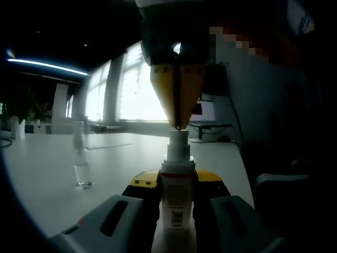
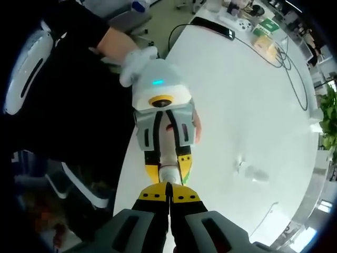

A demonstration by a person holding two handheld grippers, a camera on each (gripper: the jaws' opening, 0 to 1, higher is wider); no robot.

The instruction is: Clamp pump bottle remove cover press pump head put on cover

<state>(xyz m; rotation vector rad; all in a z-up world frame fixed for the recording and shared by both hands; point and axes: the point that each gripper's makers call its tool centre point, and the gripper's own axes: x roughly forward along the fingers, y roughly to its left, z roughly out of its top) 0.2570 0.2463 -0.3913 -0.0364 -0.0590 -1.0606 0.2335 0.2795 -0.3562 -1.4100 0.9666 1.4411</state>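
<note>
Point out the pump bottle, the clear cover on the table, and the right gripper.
pump bottle (image 1: 178, 197): left gripper view, white labelled body.
clear cover (image 1: 81, 158): left gripper view, middle of its wall.
right gripper (image 1: 179, 125): left gripper view, between its yellow tips.

A white table spreads across the lower left of the left gripper view, with bright windows behind it at centre and a monitor right of centre. In the right gripper view, black cables and small cluttered items sit at the upper right, a green plant at the right edge.
</note>
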